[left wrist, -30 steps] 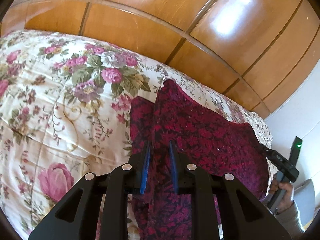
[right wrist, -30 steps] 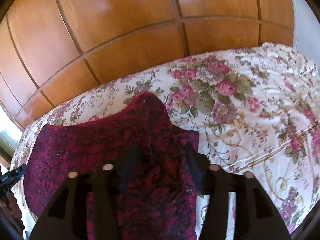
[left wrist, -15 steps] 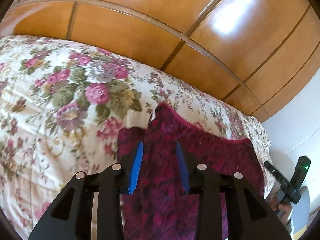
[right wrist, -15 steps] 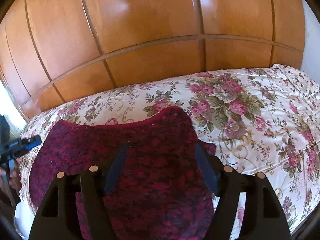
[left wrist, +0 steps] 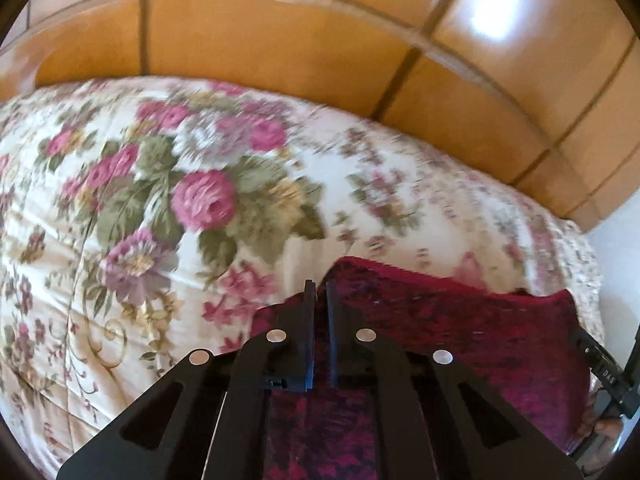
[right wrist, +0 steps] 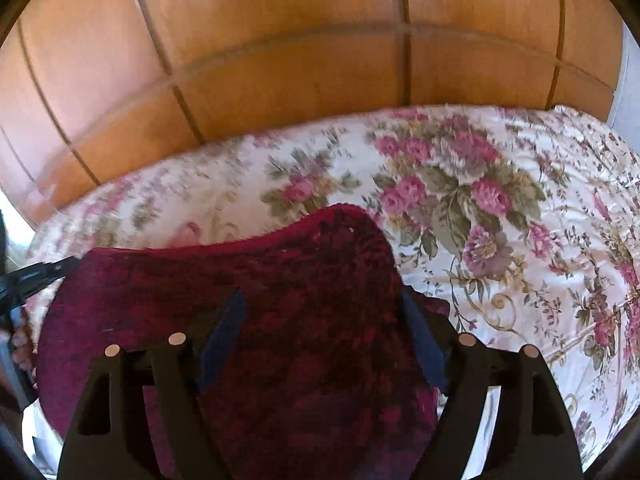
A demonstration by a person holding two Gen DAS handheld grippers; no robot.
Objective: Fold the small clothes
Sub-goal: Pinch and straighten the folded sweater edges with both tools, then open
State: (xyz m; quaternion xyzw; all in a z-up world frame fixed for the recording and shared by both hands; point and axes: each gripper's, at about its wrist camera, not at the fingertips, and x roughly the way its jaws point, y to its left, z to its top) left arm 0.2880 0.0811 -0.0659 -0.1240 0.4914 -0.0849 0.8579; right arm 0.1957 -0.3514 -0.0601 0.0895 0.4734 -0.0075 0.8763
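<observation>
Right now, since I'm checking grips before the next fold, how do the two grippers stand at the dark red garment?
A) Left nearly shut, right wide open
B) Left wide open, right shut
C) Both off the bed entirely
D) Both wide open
A: the left gripper shows only a thin slit over the dark red garment, while the right gripper is spread wide.

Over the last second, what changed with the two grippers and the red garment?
The left gripper, narrow a second ago and wider half a second ago, has closed to a narrow gap at the dark red garment's left edge; whether it pinches cloth is unclear. The right gripper stayed wide open over the garment, which remains on the floral bedspread.
</observation>
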